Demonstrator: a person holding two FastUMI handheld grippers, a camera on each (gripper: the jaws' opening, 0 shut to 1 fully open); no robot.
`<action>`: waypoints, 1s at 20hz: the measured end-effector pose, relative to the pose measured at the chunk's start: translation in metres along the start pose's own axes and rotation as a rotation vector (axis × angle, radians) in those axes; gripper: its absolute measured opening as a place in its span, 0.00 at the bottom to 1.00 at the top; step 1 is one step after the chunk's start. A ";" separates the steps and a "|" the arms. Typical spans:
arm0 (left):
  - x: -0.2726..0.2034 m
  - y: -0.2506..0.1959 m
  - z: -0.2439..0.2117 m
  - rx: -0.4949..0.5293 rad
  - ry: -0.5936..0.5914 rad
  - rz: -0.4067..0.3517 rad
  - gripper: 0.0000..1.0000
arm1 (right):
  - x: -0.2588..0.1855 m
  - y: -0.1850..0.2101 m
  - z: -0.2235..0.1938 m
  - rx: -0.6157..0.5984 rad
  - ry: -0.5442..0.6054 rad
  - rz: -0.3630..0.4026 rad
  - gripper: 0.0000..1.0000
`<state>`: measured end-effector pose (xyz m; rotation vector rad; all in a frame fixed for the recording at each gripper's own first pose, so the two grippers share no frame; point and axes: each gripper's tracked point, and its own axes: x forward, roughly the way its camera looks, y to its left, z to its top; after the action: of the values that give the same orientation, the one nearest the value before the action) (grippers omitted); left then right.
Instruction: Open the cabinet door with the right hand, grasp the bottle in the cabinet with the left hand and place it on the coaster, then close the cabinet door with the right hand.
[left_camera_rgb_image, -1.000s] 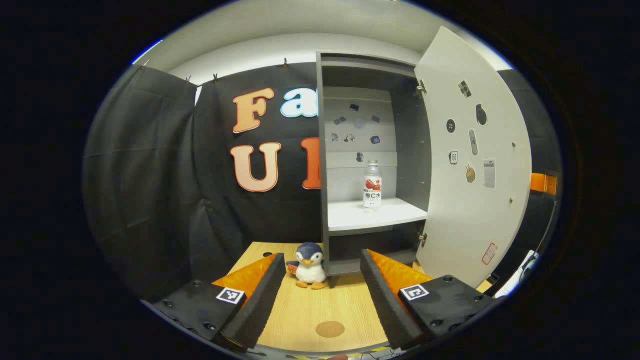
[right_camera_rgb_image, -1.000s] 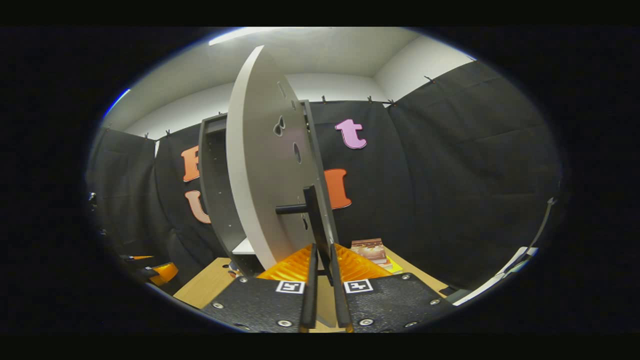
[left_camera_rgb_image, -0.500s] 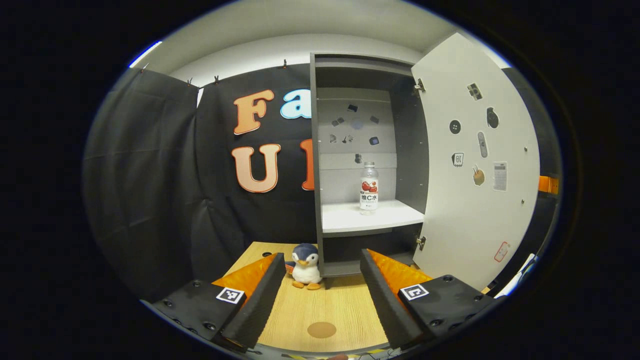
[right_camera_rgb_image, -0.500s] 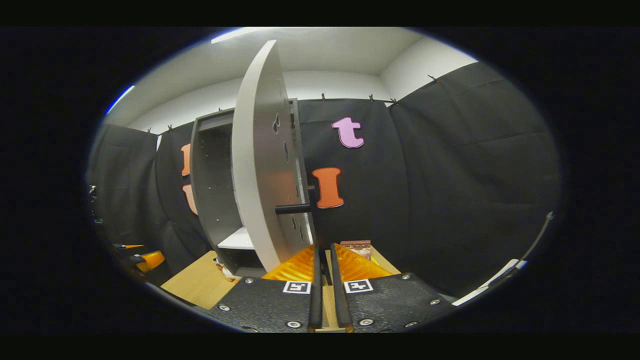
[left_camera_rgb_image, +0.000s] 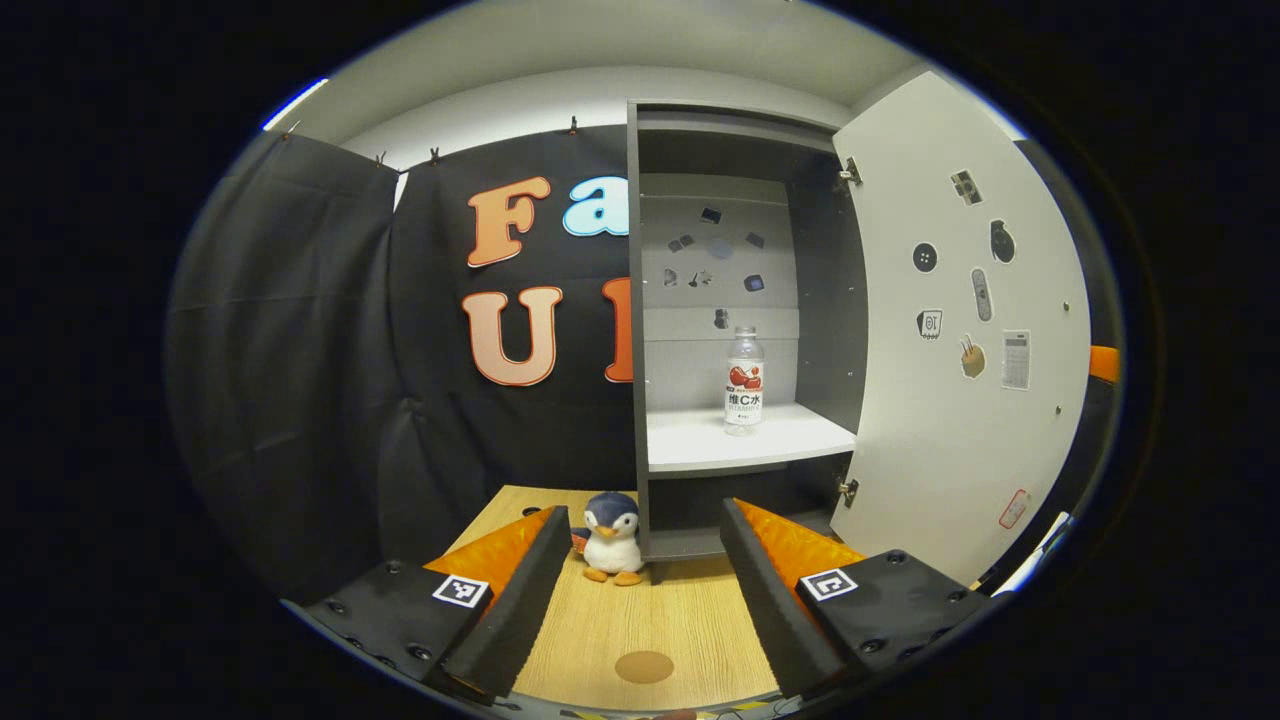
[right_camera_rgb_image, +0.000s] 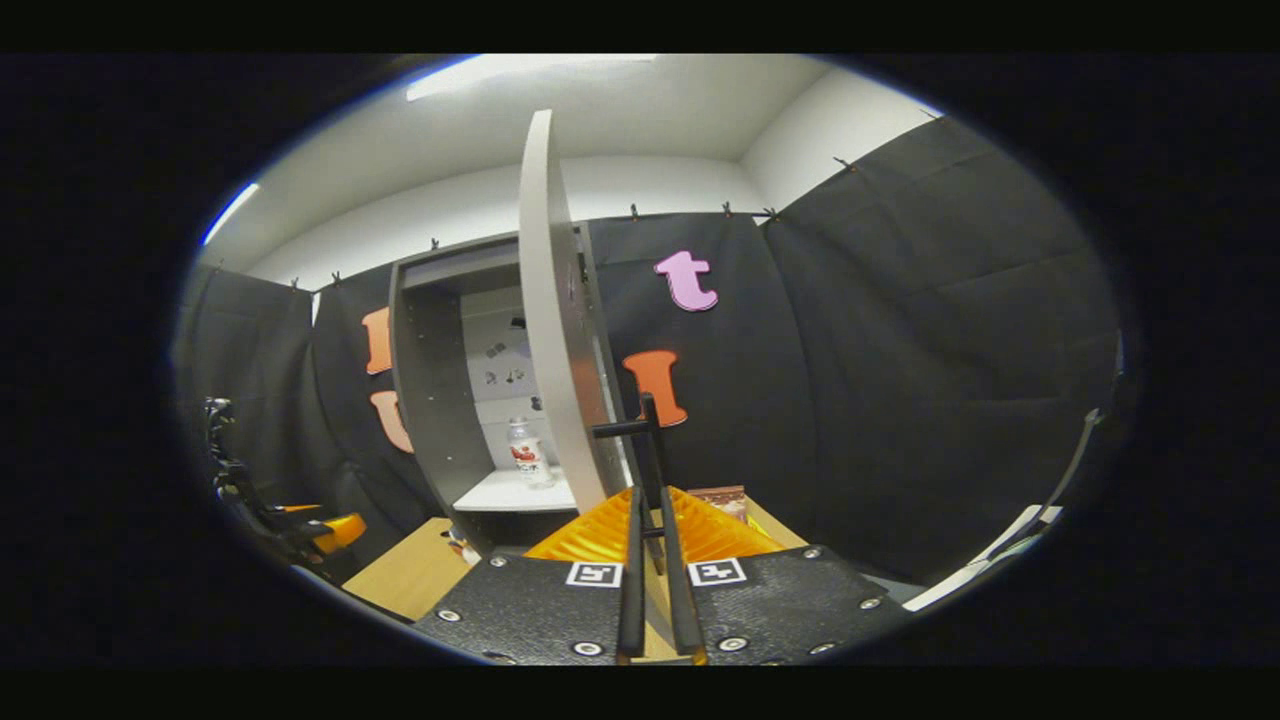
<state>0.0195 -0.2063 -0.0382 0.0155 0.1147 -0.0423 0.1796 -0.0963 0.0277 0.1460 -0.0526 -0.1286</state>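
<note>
The grey cabinet (left_camera_rgb_image: 735, 330) stands open, its white door (left_camera_rgb_image: 960, 330) swung out to the right. A clear bottle (left_camera_rgb_image: 744, 380) with a red and white label stands upright on the white shelf (left_camera_rgb_image: 700, 445). A round brown coaster (left_camera_rgb_image: 644, 667) lies on the wooden table (left_camera_rgb_image: 690, 610) near the front edge. My left gripper (left_camera_rgb_image: 642, 512) is open and holds nothing, low over the table, well short of the shelf. In the right gripper view the door (right_camera_rgb_image: 555, 330) shows edge-on. My right gripper (right_camera_rgb_image: 648, 500) is shut on its black handle (right_camera_rgb_image: 648, 435). The bottle (right_camera_rgb_image: 524, 455) shows past the door.
A penguin plush (left_camera_rgb_image: 610, 537) sits on the table against the cabinet's lower left corner. A small printed box (right_camera_rgb_image: 722, 497) lies on the table behind the door. Stickers dot the door's inner face and the cabinet's back wall. The left gripper (right_camera_rgb_image: 300, 525) shows far left.
The door has swung farther open with my right gripper on its handle. The cabinet's inside and the bottle have come into the right gripper view. My left gripper has barely moved.
</note>
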 end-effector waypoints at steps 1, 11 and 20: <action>0.009 -0.003 -0.001 -0.008 0.005 -0.013 0.97 | -0.002 0.002 0.003 -0.003 -0.016 0.001 0.10; 0.145 -0.072 0.027 0.001 -0.063 -0.210 0.98 | 0.012 0.040 0.003 -0.079 -0.084 0.067 0.32; 0.270 -0.140 0.056 0.023 -0.111 -0.310 0.97 | 0.068 0.064 -0.040 -0.060 0.020 0.024 0.64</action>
<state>0.2879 -0.3582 -0.0152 0.0182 0.0050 -0.3542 0.2575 -0.0366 0.0002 0.0868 -0.0302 -0.1048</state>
